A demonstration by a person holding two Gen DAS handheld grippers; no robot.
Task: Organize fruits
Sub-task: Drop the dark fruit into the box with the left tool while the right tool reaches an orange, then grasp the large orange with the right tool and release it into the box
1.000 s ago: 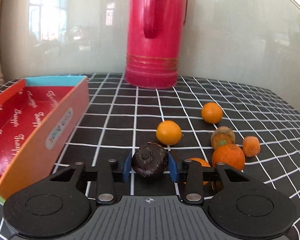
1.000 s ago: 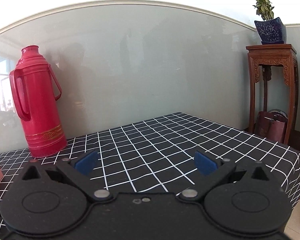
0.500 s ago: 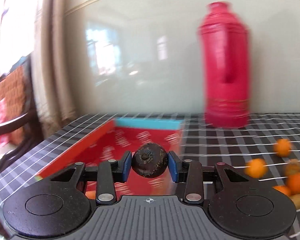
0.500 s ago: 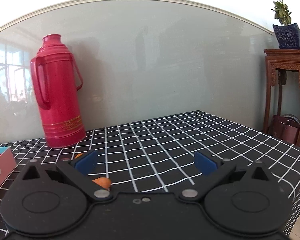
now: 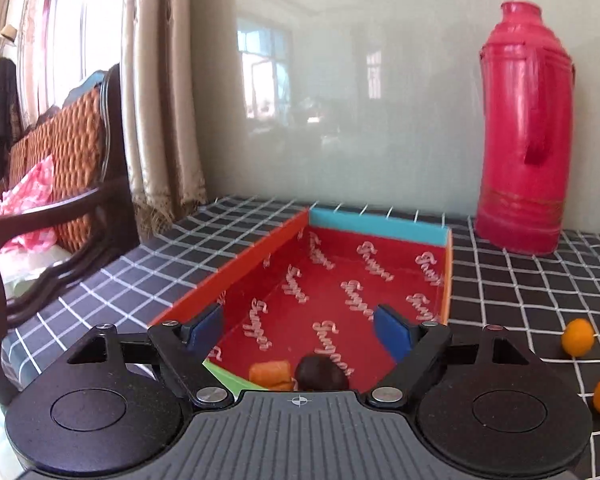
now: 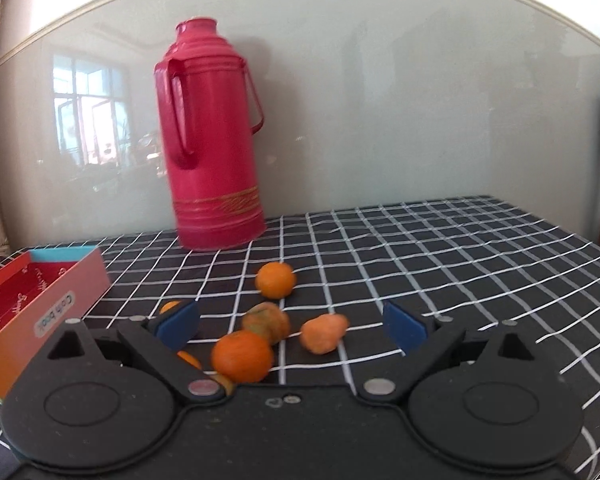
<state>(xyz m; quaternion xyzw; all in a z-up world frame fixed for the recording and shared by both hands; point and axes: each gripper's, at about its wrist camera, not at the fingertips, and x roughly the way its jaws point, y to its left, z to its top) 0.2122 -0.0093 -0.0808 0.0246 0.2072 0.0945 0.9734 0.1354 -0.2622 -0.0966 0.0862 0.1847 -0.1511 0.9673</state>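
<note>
A red box (image 5: 260,264) at the table's left holds a dark round fruit (image 5: 320,372) and one orange piece (image 5: 269,372) at its near end. The left gripper (image 5: 300,326) hangs over them, jaws apart and empty. The right gripper (image 6: 292,322), jaws also apart, faces about six orange fruits (image 6: 242,356) left on the checked cloth (image 6: 440,248), so most sorting remains.

The left gripper (image 5: 300,326) was held level and pointed forward, its jaws spread wide with nothing between the blue pads (image 5: 392,330). The right gripper (image 6: 294,322) was likewise level and facing forward, its jaws also wide apart and gripping nothing, the blue pads (image 6: 404,326) angled outward on black linkage arms above the round housings
</note>
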